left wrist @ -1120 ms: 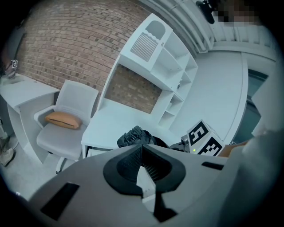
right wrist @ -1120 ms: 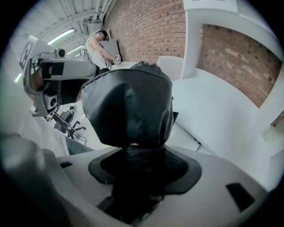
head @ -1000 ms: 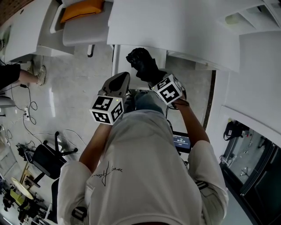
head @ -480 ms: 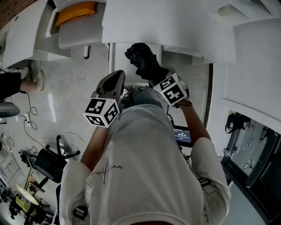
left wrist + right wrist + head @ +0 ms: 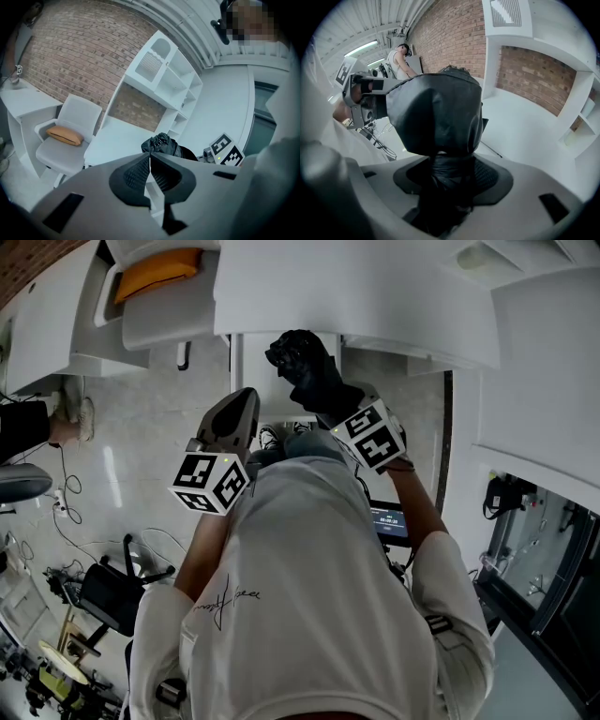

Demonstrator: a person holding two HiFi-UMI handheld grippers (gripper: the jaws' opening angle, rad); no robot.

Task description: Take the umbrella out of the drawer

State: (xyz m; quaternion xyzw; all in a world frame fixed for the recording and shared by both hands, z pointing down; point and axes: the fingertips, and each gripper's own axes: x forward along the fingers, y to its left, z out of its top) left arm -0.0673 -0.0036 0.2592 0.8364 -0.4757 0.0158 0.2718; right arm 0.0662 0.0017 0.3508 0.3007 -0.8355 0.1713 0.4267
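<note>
Head view: clamped the black folded umbrella (image 5: 302, 362) in the right gripper (image 5: 330, 401), bundle jutting past the jaws toward the underside edge of the white desk (image 5: 394, 287), held in the air. Hovered the left gripper (image 5: 246, 401) just beside it on the left, apart from the fabric. Carried an orange cushion (image 5: 155, 273) on the seat of the white chair (image 5: 178, 315) at upper left, well apart from both grippers.

Left gripper view: showed the left gripper (image 5: 150, 161) pressed closed, pads meeting on nothing. Placed the umbrella (image 5: 161, 144) just past the tips and slightly right, next to the right gripper's marker cube (image 5: 225, 151). Farther off, had the cushion (image 5: 63, 135) lying on the chair (image 5: 70, 117), and a white shelf unit (image 5: 168, 79) standing against a brick wall (image 5: 65, 51).

Right gripper view: found the right gripper (image 5: 446, 180) clenched on the umbrella's narrow wrapped part, with the wider sleeved body (image 5: 436, 112) rising straight out of the jaws and filling the middle. Caught the left gripper (image 5: 370, 93) at the left, near the umbrella's side but apart from it, and a person (image 5: 398, 58) far behind by the brick wall (image 5: 454, 33).
</note>
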